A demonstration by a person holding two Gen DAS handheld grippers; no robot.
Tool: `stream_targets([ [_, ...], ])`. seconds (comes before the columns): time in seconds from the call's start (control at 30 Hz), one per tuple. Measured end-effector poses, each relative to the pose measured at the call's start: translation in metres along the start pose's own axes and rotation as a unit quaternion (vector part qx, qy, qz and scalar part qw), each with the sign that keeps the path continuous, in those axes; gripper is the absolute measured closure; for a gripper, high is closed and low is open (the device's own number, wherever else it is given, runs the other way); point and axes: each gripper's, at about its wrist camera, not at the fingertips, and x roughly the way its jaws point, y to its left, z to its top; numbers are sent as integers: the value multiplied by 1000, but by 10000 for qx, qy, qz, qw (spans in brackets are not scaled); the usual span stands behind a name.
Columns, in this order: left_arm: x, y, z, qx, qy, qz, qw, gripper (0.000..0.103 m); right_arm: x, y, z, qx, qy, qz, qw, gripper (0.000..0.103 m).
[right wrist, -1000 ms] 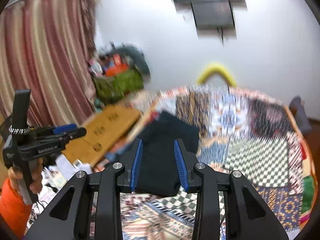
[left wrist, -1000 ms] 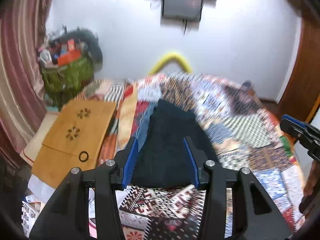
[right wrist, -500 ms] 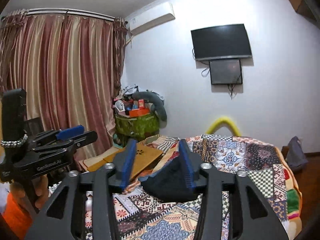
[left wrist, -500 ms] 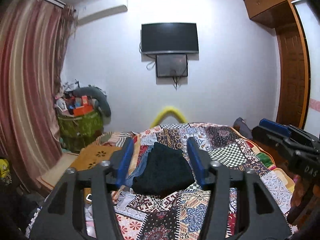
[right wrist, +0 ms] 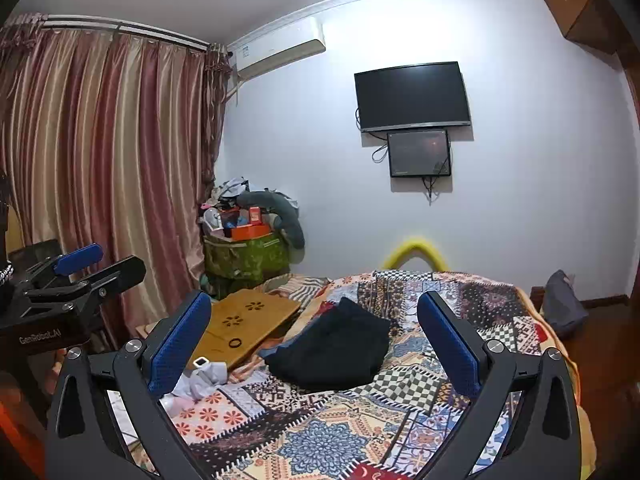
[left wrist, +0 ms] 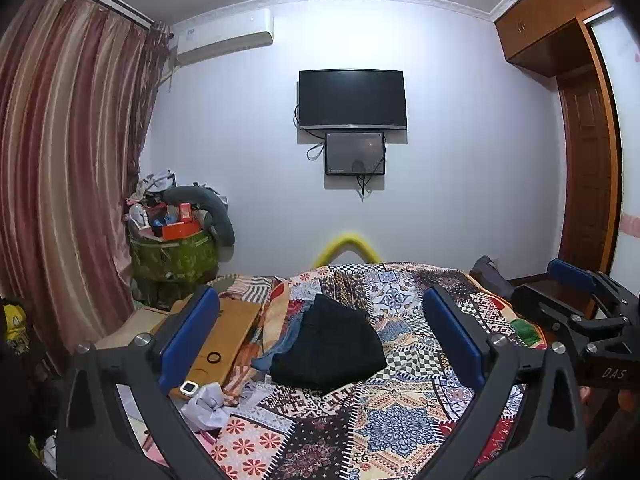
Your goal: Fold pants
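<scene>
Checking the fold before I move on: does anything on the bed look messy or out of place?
The black pants lie as a compact folded bundle on the patchwork quilt. A blue garment pokes out untidily from beneath their left edge, and crumpled white paper sits at the quilt's left side.

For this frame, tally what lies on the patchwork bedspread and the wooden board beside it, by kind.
Folded black pants: 1
Blue garment partly under the pants: 1
Small black ring on the light wooden board: 1
Small white gadget at the board's near end: 1
Crumpled white paper or cloth: 1
Total: 5
Neither the left tongs nor the right tongs hold anything.
</scene>
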Motion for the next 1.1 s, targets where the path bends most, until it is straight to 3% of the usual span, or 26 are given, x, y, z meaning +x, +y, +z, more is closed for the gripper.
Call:
stream_targets([
  [1.1,24,5,-15,-14,226,-171,9996,0,0,-10,-11,121,120,-70,9998,1],
])
